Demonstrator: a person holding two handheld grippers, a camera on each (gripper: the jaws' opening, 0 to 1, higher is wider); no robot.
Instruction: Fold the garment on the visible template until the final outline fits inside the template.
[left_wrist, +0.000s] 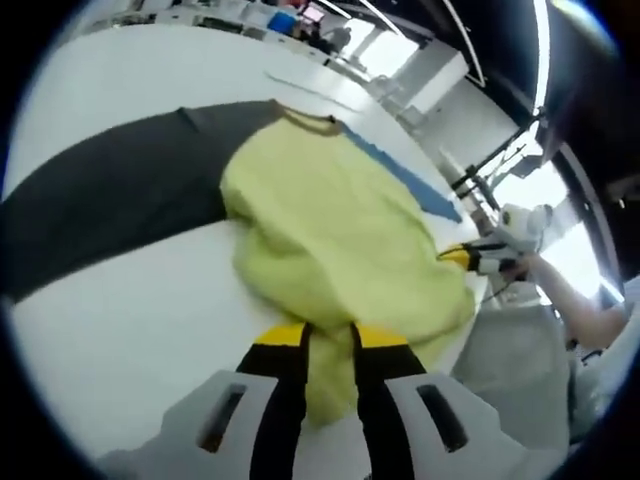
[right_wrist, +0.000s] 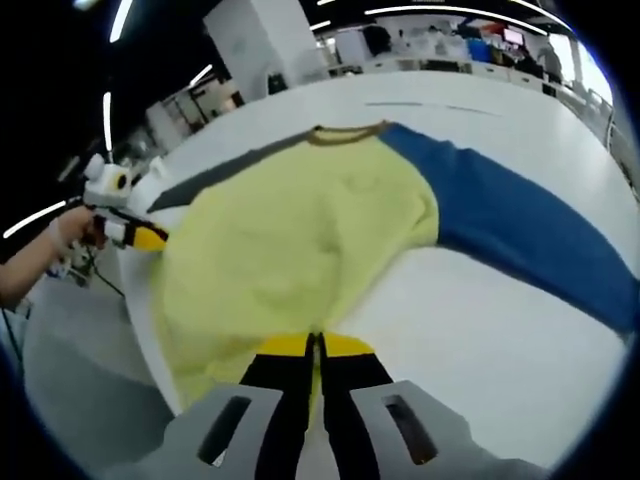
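White table (left_wrist: 120, 330) bears the garment (left_wrist: 330, 240), both grippers' jaws pinching its hem.

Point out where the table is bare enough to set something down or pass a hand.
Bare white table lies below the blue sleeve, another patch beyond the collar, and a third below the grey sleeve in the left gripper view. It is crowded at the yellow body, whose near hem both grippers clamp.
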